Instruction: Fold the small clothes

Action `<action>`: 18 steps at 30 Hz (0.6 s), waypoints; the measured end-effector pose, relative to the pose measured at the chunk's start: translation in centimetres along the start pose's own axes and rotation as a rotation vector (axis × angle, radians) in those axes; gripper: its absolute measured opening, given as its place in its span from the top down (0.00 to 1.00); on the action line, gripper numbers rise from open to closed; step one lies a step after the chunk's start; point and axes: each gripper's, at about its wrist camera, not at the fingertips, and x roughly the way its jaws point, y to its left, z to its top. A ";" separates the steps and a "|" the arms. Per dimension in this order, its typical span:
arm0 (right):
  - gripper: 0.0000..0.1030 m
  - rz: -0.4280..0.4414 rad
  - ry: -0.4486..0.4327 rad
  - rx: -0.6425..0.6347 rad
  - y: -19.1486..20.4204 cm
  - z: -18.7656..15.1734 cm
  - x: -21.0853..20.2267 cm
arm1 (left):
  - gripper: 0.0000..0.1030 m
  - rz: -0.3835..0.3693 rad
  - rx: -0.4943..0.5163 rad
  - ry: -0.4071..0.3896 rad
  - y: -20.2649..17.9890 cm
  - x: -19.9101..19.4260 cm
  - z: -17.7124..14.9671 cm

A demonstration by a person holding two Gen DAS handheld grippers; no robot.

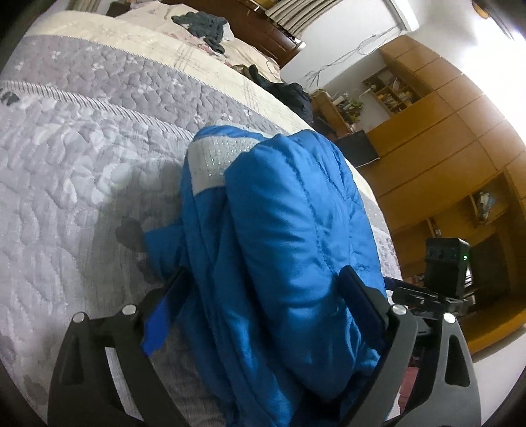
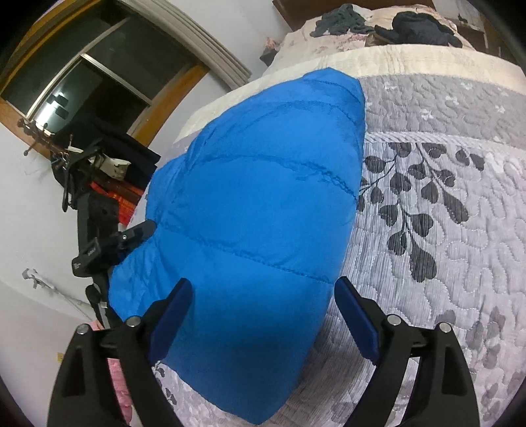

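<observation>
Judging from both wrist views, I'd say the fold is well along. The blue padded jacket (image 1: 289, 236) lies on the bed's grey quilted bedspread (image 1: 82, 157), already gathered into a thick, narrow bundle with a white, sparkly panel (image 1: 213, 161) showing at its far end.

My left tool (image 1: 263, 285) has its two fingers spread wide on either side of the bundle; I read it as open around the jacket, and I cannot tell whether the pads truly press the fabric. A loose blue flap (image 1: 157, 315) hangs out by its left finger, so that edge looks untidy.

My right tool (image 2: 263, 295) is likewise spread wide, the jacket's smooth quilted back filling the gap between its fingers. The left pad seems to touch the cloth; the right one stands just beside the edge. I'd call it open too, not clamped.

What's left, in my judgement: tucking in that stray flap, flattening the bundle, and perhaps one more fold. Dark clothes (image 2: 417, 26) sit well apart near the head of the bed, unfolded.
</observation>
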 end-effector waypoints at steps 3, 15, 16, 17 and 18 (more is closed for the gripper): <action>0.12 0.010 0.005 0.001 -0.2 0.2 0.4 | 0.11 -0.041 -0.006 0.011 0.3 0.5 0.1; 0.05 0.068 0.024 0.034 -0.8 0.9 2.6 | 0.03 -0.107 0.023 0.068 0.2 3.4 0.0; 0.04 0.071 0.024 0.034 -0.8 1.0 2.8 | 0.03 -0.112 0.021 0.072 0.2 3.6 0.1; 0.03 0.075 0.024 0.034 -0.8 1.1 2.9 | 0.03 -0.117 0.021 0.075 0.2 3.7 0.0; 0.03 0.080 0.024 0.034 -0.9 1.2 3.1 | 0.03 -0.121 0.021 0.076 0.2 3.9 0.1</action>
